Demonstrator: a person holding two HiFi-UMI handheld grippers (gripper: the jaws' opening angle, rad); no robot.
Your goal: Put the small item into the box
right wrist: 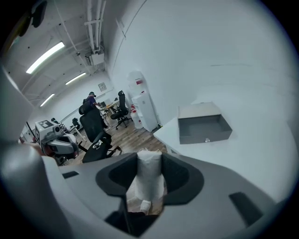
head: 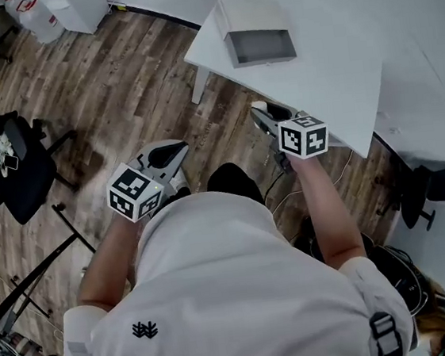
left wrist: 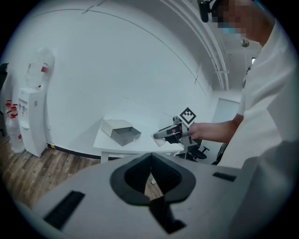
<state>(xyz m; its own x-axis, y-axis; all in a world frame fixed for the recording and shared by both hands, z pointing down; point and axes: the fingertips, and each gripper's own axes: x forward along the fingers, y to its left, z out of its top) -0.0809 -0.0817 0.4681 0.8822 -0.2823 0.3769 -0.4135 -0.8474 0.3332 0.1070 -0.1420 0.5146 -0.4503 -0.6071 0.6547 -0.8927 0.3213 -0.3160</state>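
An open grey box (head: 259,47) with its lid folded back rests on the white table (head: 330,73); it also shows in the left gripper view (left wrist: 122,131) and the right gripper view (right wrist: 204,125). My right gripper (head: 260,115) hovers over the floor just short of the table's near edge, shut on a small white wrapped item (right wrist: 149,179) that stands upright between its pads. From the left gripper view, the right gripper (left wrist: 164,134) is level with the table front. My left gripper (head: 176,151) is lower left over the floor, jaws (left wrist: 150,162) together, holding nothing.
Wood-plank floor lies below both grippers. A black office chair (head: 14,169) stands to the left and another (head: 435,189) at the right under the table. A water dispenser (left wrist: 30,123) stands by the wall. A person (right wrist: 91,100) is far off among desks.
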